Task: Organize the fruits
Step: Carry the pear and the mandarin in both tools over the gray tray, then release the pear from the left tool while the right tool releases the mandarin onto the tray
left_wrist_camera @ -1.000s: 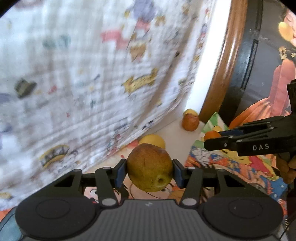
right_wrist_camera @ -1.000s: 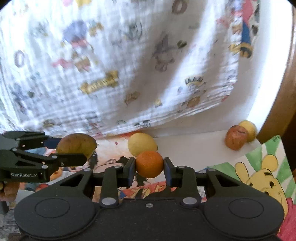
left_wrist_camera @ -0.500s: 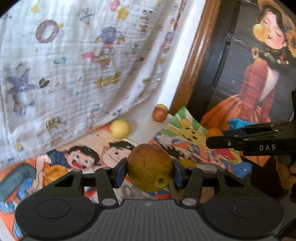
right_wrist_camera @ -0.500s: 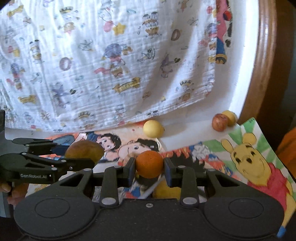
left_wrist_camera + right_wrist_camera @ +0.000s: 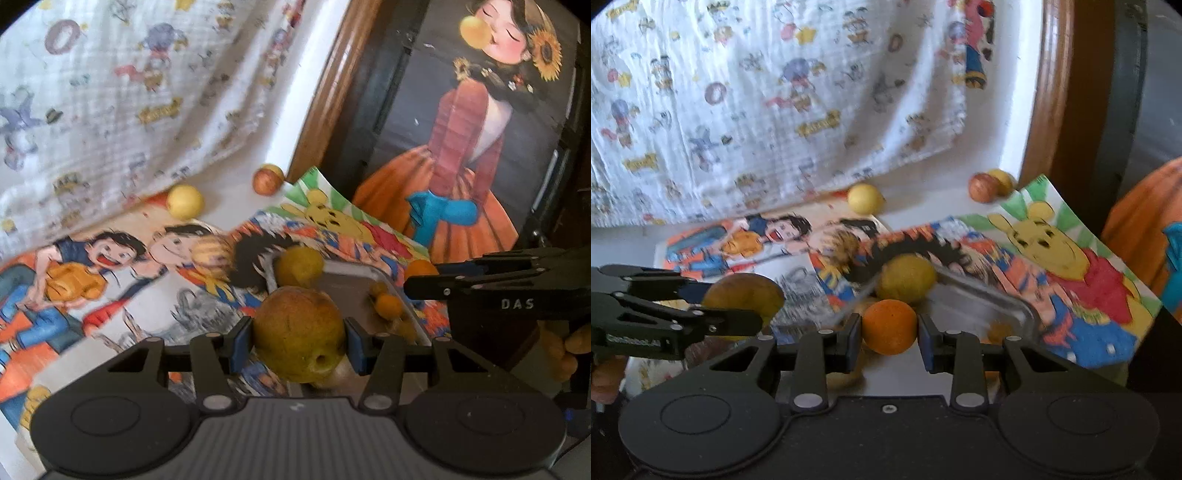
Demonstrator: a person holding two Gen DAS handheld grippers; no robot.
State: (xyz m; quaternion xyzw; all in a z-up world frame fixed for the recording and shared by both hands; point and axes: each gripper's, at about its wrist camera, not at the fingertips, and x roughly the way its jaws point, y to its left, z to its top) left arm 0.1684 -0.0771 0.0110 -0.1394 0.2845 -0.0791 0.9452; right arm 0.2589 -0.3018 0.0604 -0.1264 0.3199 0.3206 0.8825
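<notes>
Your left gripper (image 5: pixel 299 334) clamps a brownish pear (image 5: pixel 300 332); your right gripper (image 5: pixel 889 326) clamps an orange (image 5: pixel 890 326), both above the metal tray (image 5: pixel 1004 299).

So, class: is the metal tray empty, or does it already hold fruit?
Not empty. The metal tray already holds fruit: a yellow fruit at its far end and small orange fruits by its rim.
</notes>
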